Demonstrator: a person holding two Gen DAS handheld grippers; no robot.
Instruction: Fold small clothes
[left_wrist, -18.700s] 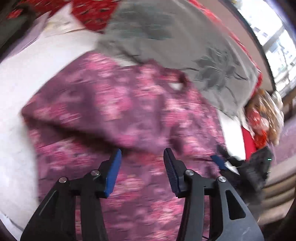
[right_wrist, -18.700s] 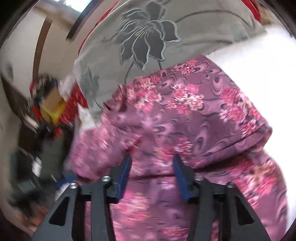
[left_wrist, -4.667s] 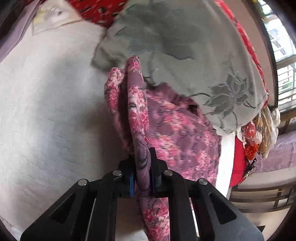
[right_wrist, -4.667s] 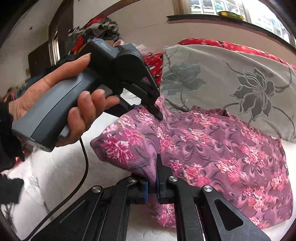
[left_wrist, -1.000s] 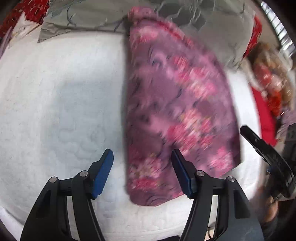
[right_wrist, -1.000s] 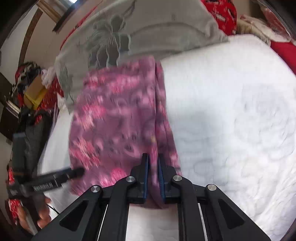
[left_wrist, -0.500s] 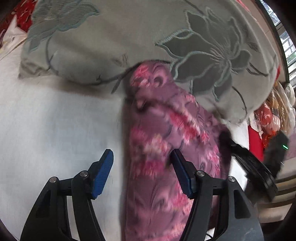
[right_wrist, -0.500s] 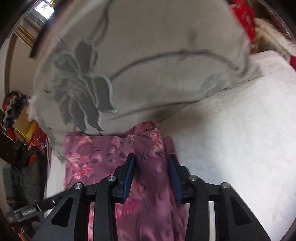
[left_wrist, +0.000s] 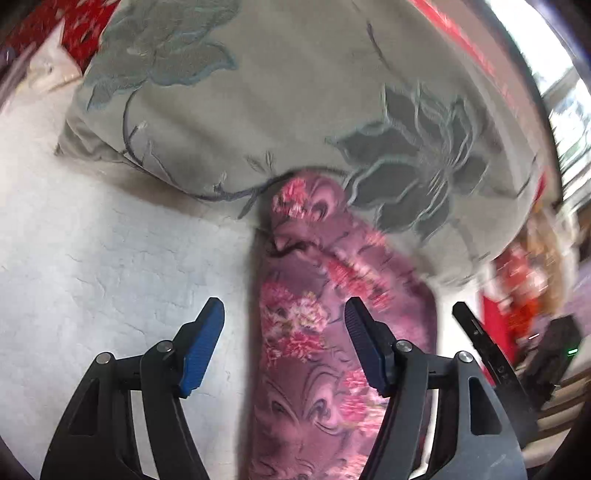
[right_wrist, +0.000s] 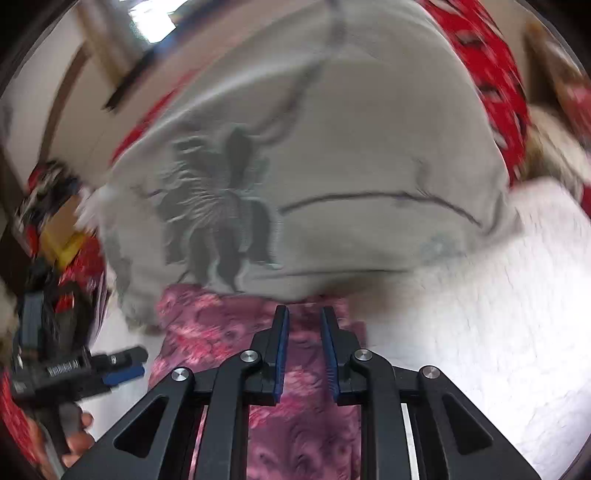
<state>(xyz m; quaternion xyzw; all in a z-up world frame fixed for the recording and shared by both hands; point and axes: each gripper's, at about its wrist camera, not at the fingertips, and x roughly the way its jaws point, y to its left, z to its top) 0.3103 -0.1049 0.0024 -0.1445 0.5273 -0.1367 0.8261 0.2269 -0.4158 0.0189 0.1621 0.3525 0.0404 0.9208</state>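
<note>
The purple garment with pink flower print (left_wrist: 317, 332) lay folded into a long narrow strip on the white quilted bed cover (left_wrist: 110, 258). Its far end was pushed up against the lower edge of the large grey cushion with dark embroidered flowers (left_wrist: 295, 92), touching it, and the strip ran from there back toward both cameras.

The left tool (left_wrist: 284, 343) hung above the garment with its blue-padded jaws standing wide apart. One pad (left_wrist: 201, 347) was over the bare bed cover just beside the garment's edge, the other (left_wrist: 364, 347) over the cloth itself. Neither pad pressed on the fabric, and nothing was gripped.

The right tool (right_wrist: 303, 350) was over the same strip, close to the grey cushion (right_wrist: 332, 147). Its jaws had just been opening and stood at a narrow gap, with the garment (right_wrist: 221, 332) visible in the gap between them. The pads did not appear to pinch the cloth; the fabric lay flat below them on the bed cover (right_wrist: 498, 314).

In the right wrist view the left tool (right_wrist: 127, 363) showed at the side of the garment away from the bare bed cover, with fingers of the hand (right_wrist: 77, 435) holding it visible beneath. Behind the grey cushion lay red patterned fabric (right_wrist: 495, 74). Both views were partly blurred, so finer detail of the folds could not be told.
</note>
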